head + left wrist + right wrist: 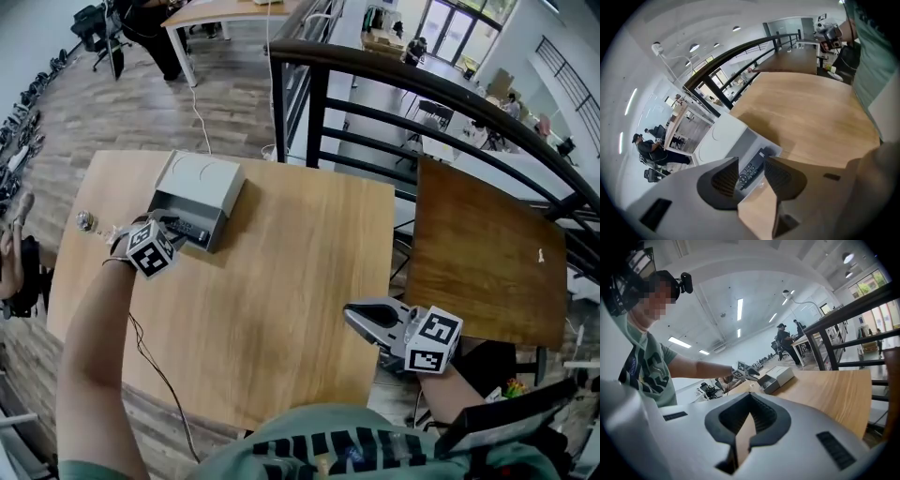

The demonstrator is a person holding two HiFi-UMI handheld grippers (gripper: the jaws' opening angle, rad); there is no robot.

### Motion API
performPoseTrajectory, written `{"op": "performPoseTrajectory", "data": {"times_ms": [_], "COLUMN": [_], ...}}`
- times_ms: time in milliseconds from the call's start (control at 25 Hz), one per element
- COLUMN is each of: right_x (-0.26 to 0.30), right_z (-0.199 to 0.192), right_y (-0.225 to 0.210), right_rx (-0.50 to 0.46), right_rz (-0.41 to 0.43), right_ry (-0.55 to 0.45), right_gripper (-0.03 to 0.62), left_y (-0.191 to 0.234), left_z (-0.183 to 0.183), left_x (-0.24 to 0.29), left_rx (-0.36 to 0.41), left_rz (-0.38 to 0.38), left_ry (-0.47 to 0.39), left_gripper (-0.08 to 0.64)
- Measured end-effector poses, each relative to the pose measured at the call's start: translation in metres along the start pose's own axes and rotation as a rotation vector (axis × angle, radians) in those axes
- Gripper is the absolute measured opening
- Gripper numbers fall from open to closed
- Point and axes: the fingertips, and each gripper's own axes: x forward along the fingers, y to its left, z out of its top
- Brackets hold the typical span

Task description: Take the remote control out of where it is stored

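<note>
A grey box (pixel 204 176) stands at the far left of the wooden table (pixel 291 281), its drawer (pixel 180 208) pulled out toward me. In the drawer lies a black remote control (pixel 190 229), buttons up. My left gripper (pixel 178 232) points steeply down over the drawer. In the left gripper view the jaws of that gripper (pixel 751 162) stand open, with the remote (pixel 753 169) showing in the gap just beyond the tips and the pads off it. My right gripper (pixel 361 317) hovers at the table's right edge, shut and empty; its own view shows the tips (pixel 750 397) meeting.
A black railing (pixel 422 103) runs behind the table. A second wooden table (pixel 478 253) stands to the right. A small shiny object (pixel 84 221) lies near the left edge, and a thin cable (pixel 159 375) crosses the near left part. People are at desks far off.
</note>
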Motion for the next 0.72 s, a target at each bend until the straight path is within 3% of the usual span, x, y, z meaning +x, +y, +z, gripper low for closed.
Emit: {"op": "performPoseTrajectory", "data": {"times_ms": [280, 480, 640, 720], "right_x": [-0.005, -0.007, -0.009, -0.01], "right_z": [-0.018, -0.024, -0.022, -0.023], "right_y": [-0.019, -0.031, -0.036, -0.041], "right_rx": [0.024, 0.035, 0.037, 0.038], "right_rz": [-0.034, -0.039, -0.051, -0.06], "right_ry": [0.007, 0.014, 0.01, 0.008], "right_gripper": [-0.006, -0.006, -0.006, -0.006], "left_y": [0.006, 0.012, 0.005, 0.004], "left_z": [0.002, -0.002, -0.013, -0.017], "left_x": [0.032, 0.049, 0.067, 0.078], "left_rx": [0.249, 0.329, 0.522, 0.584], "left_rz": [-0.018, -0.028, -0.106, -0.14], "left_ry": [0.085, 0.141, 0.232, 0.269], "left_gripper": [0.156, 0.156, 0.187, 0.218]}}
